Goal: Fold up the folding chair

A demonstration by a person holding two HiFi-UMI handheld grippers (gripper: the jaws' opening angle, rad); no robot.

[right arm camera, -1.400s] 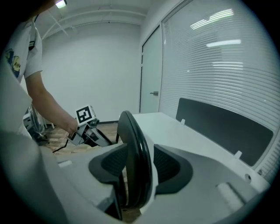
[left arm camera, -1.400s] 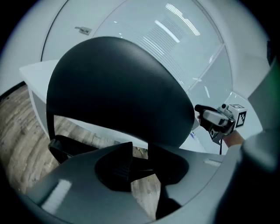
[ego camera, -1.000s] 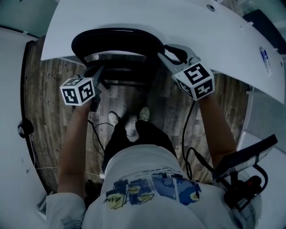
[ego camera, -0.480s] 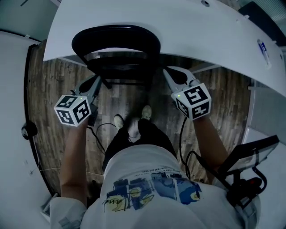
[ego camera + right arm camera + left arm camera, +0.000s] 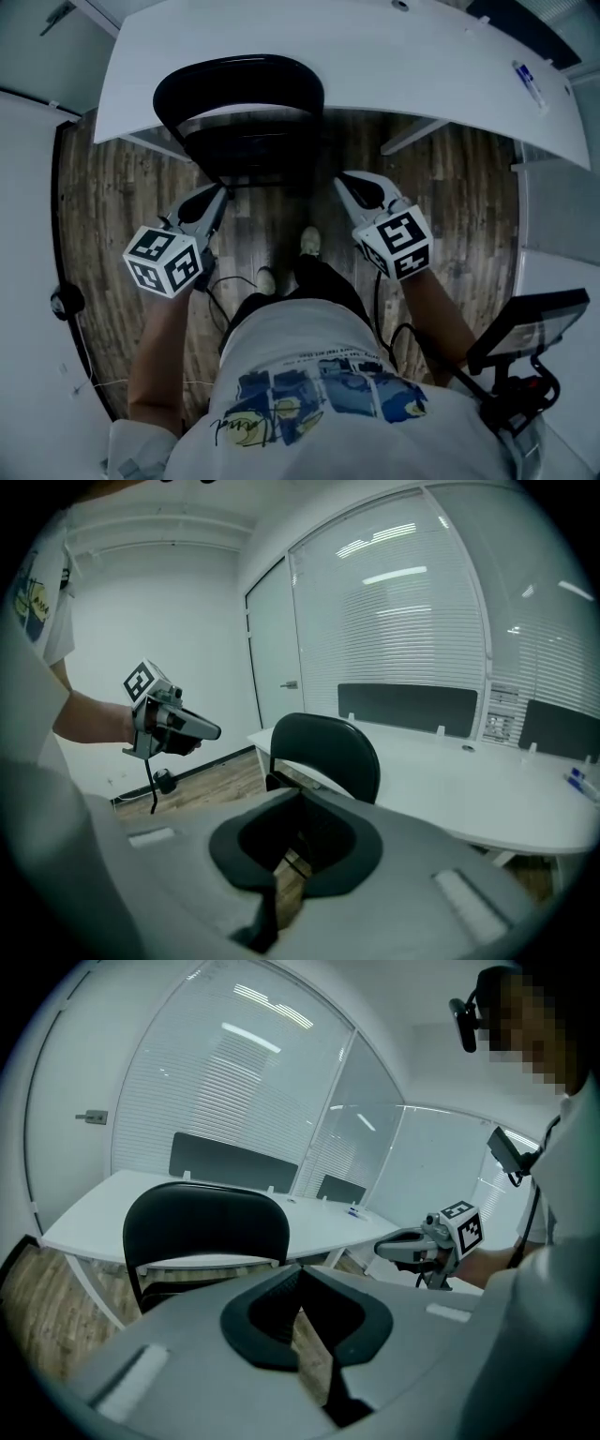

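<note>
The black folding chair stands upright against the front edge of the white desk. It also shows in the left gripper view and the right gripper view. My left gripper hangs shut and empty just short of the chair's lower left side. On the other side, my right gripper is likewise shut with nothing in it, a little off the chair's lower right. Neither touches the chair. In each gripper's own view the jaws meet, left and right, with only floor behind them.
A marker lies on the desk's far right. The person's shoes stand on the wooden floor just behind the chair, with cables trailing beside them. A black stand with a screen is at right, a white wall at left.
Both grippers have drawn back from the chair toward the person. The right one was at the chair's right edge a second ago and is off it now.
</note>
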